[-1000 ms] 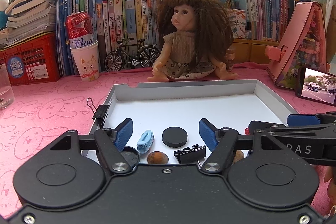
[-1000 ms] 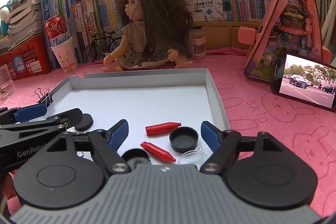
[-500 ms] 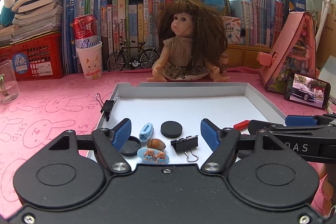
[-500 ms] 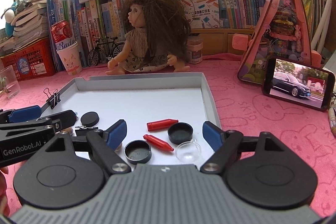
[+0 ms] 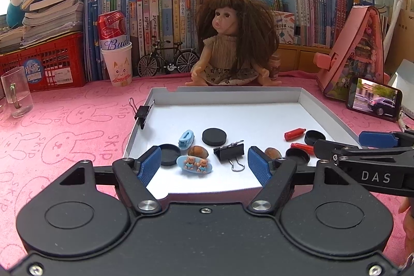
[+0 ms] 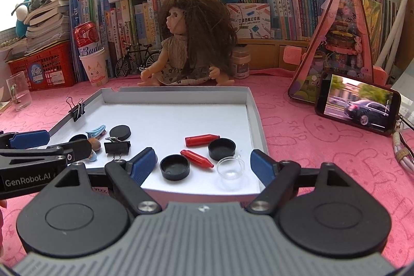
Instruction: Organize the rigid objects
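Between the spread, empty fingers of the left gripper [image 5: 204, 166] lies the bear hair clip [image 5: 194, 164], long axis crosswise; right gripper [image 6: 204, 163] likewise spread, empty.

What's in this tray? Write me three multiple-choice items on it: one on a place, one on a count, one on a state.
1. Where is the clamped binder clip?
A) on the tray's left wall
B) on its right wall
C) on its far wall

2. How many red pieces lie in the tray?
A) one
B) two
C) four

3. The right gripper is:
A) shut on a cap
B) open, holding nothing
C) shut on a clear dish

Answers:
1. A: it grips the left wall, with its wire handles sticking out.
2. B: two show in the right wrist view.
3. B: its jaws stand wide apart and press on nothing.
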Demonstrator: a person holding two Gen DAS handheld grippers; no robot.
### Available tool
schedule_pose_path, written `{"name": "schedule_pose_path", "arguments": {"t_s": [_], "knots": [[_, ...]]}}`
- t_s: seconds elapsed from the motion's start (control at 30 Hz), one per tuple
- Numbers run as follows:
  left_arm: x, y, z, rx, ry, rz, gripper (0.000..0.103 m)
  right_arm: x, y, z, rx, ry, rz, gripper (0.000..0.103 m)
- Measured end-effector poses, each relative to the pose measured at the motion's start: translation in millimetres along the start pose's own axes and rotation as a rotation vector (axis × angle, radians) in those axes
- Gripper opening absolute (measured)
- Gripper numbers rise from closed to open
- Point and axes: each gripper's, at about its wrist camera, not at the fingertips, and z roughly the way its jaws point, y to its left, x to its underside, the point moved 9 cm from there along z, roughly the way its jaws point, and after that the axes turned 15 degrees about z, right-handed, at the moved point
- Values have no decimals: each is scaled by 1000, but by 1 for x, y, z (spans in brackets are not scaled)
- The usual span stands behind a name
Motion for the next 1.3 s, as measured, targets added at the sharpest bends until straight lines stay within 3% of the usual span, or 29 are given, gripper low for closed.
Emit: {"name": "schedule_pose_path", "arguments": {"t_s": [1.3], "knots": [[45,-4,-16,-2,116,-17,75,39,-7,-19,30,69,-31,92]]}}
